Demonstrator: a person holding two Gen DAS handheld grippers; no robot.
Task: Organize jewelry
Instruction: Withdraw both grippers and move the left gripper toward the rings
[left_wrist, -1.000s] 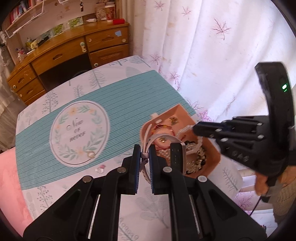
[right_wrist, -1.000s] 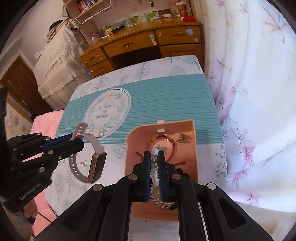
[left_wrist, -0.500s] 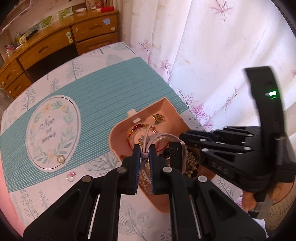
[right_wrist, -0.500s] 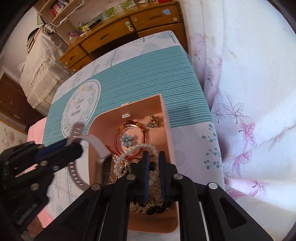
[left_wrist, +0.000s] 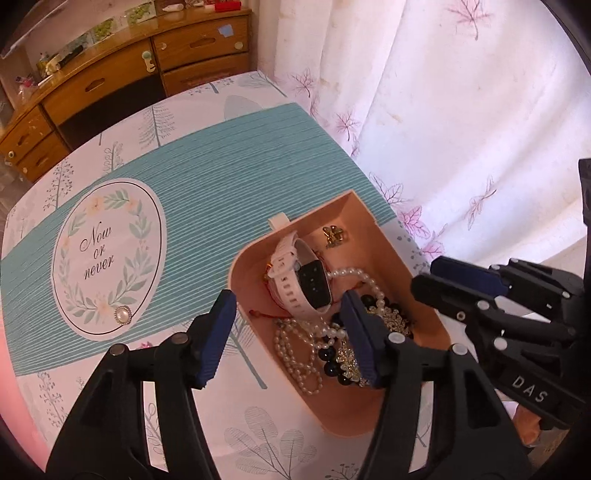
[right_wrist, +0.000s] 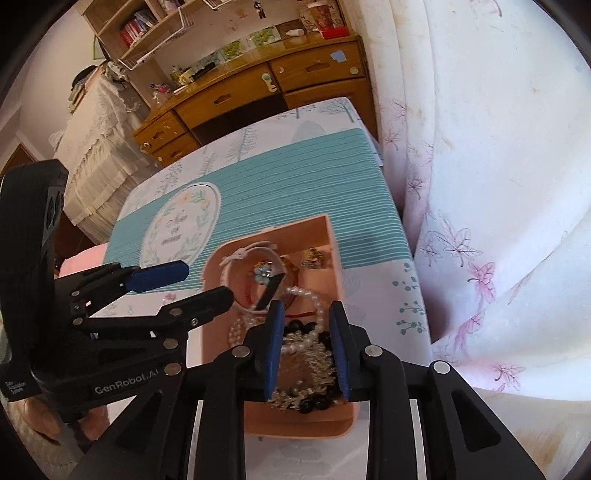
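the bench (left_wrist: 229, 155) carries the pink box (left_wrist: 373, 406), holding the released watch (left_wrist: 303, 280). left gripper (left_wrist: 288, 336) jaws just opened wide, empty; right gripper (right_wrist: 306, 347) jaws have just been parting narrowly over the pearls (right_wrist: 306, 295). lifting could snag strands, dragging jewelry out.

Peach-pink jewelry box (left_wrist: 399, 254) at centre, white-strapped watch (left_wrist: 299, 280) with black face inside, white pearls (left_wrist: 295, 347) and black beads (left_wrist: 332, 365) below; teal-striped mat (left_wrist: 229, 166) on tree-printed white tablecloth (left_wrist: 258, 435); blue-padded black left claw (left_wrist: 288, 332).
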